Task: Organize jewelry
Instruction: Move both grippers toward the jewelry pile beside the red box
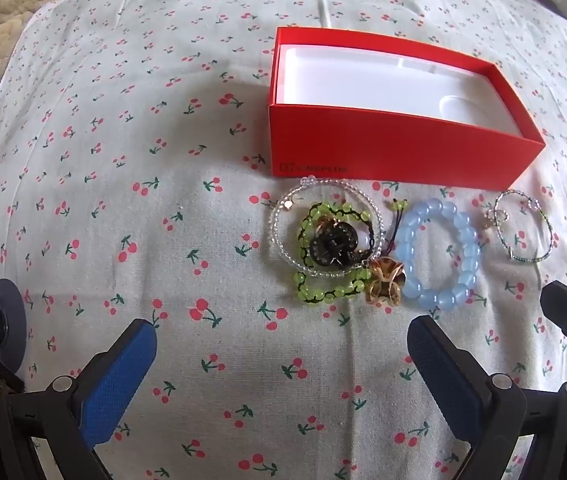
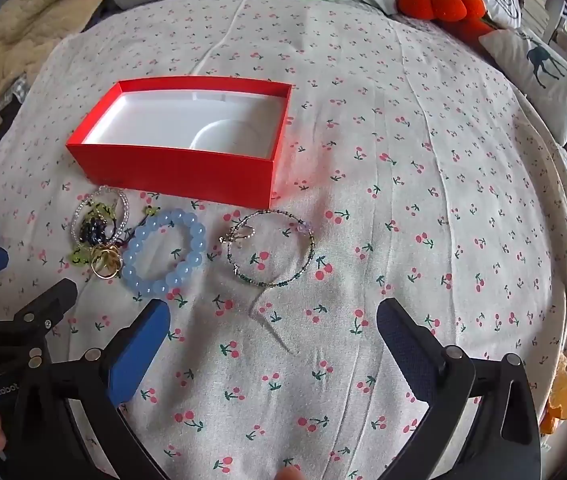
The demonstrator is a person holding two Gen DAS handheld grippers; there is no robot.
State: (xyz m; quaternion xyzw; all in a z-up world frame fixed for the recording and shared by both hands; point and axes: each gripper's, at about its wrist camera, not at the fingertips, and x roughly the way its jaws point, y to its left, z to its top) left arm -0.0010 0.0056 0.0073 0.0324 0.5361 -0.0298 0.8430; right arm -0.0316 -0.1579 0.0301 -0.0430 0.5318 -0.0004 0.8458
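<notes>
Your left tool (image 1: 279,348) hangs over the bed with its two blue-padded fingers (image 1: 117,380) spread wide and nothing between them. Your right tool (image 2: 273,336) is spread just as wide and grips nothing either.

Take the red box (image 1: 395,148) as your landmark. It sits open on the cherry-print sheet (image 1: 123,160), its white insert bare. All the jewelry lies in a row on the sheet just in front of the box's near wall. At the left end of that wall is a tangle: a clear bead bracelet (image 1: 283,236) ringing a green bead bracelet (image 1: 323,296) and a dark round piece (image 1: 329,246), with a gold flower-shaped piece (image 1: 385,284) touching the tangle's near edge. Just right of it lies the pale blue bead bracelet (image 1: 439,248), touching the gold piece. Further right, beyond the blue one and apart from it, lies a thin wire bangle (image 2: 271,248) with small dark beads, in front of the box's right corner.
</notes>
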